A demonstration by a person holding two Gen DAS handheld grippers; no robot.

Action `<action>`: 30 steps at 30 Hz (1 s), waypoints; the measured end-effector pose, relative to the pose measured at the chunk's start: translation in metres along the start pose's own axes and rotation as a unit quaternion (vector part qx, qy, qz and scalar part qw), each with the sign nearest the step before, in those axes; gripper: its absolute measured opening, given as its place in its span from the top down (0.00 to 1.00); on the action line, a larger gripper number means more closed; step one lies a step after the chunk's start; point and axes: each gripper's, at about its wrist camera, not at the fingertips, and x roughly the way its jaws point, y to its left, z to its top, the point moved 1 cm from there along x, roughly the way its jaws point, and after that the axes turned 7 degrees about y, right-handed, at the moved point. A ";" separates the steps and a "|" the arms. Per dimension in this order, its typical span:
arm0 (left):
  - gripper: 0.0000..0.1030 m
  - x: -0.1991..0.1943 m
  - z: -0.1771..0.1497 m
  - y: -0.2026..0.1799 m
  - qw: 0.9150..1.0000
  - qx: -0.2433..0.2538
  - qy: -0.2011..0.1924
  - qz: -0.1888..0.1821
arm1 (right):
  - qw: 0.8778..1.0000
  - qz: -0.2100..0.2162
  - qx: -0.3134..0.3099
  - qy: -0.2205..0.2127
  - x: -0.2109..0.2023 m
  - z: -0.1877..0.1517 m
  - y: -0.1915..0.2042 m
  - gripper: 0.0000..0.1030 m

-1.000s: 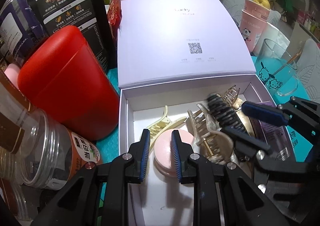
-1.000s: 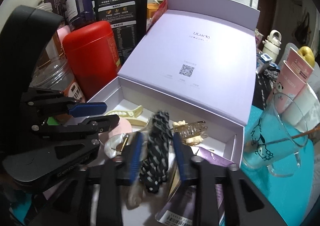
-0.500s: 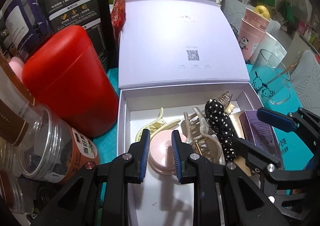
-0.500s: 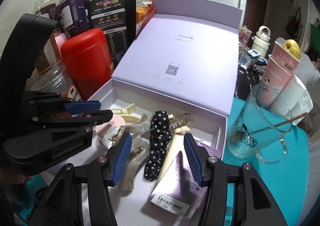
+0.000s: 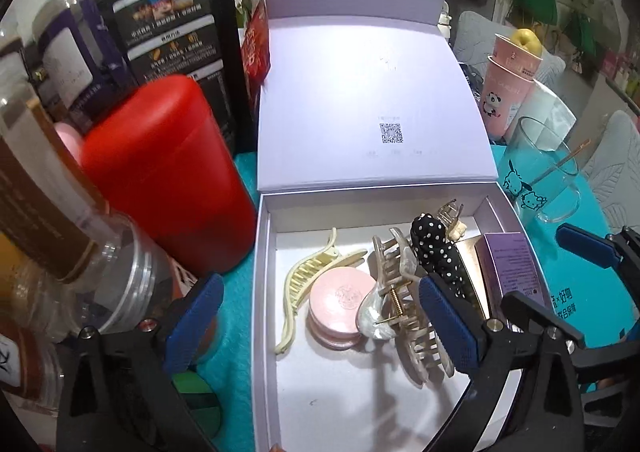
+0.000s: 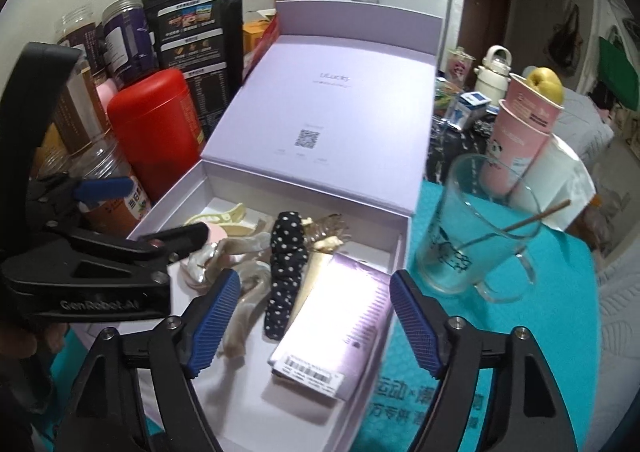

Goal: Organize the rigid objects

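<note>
You had the lilac box (image 5: pixel 262 292) open, lid folded back. Inside lay a cream claw clip (image 5: pixel 298 288), a round pink compact (image 5: pixel 340 306) touching it, a pearly claw clip (image 5: pixel 400 304), a polka-dot clip (image 5: pixel 438 252) — and a purple carton (image 6: pixel 340 304) at the right wall.

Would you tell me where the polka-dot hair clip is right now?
The polka-dot hair clip lies inside the open lilac box, between the pearly claw clip and the purple carton.
</note>
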 end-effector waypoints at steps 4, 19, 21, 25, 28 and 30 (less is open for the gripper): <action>0.03 -0.014 -0.002 0.000 1.000 0.003 -0.010 0.002 | 1.000 -0.006 0.007 -0.003 -0.009 -0.003 -0.003 0.23; 0.03 -0.078 -0.013 -0.010 0.998 0.009 -0.069 0.007 | 0.998 -0.025 0.026 -0.056 -0.075 -0.014 -0.002 0.10; 0.03 -0.088 -0.016 -0.011 0.997 0.011 -0.076 0.014 | 0.997 -0.032 0.027 -0.060 -0.083 -0.017 -0.001 0.10; 0.03 -0.104 -0.025 -0.012 0.996 0.015 -0.086 0.020 | 0.996 -0.042 0.031 -0.069 -0.101 -0.025 0.001 0.10; 0.03 -0.113 -0.031 -0.012 0.996 0.017 -0.088 0.013 | 0.996 -0.043 0.033 -0.076 -0.114 -0.032 0.004 0.10; 0.03 -0.120 -0.036 -0.013 0.996 0.018 -0.091 0.012 | 0.995 -0.044 0.031 -0.080 -0.122 -0.036 0.007 0.08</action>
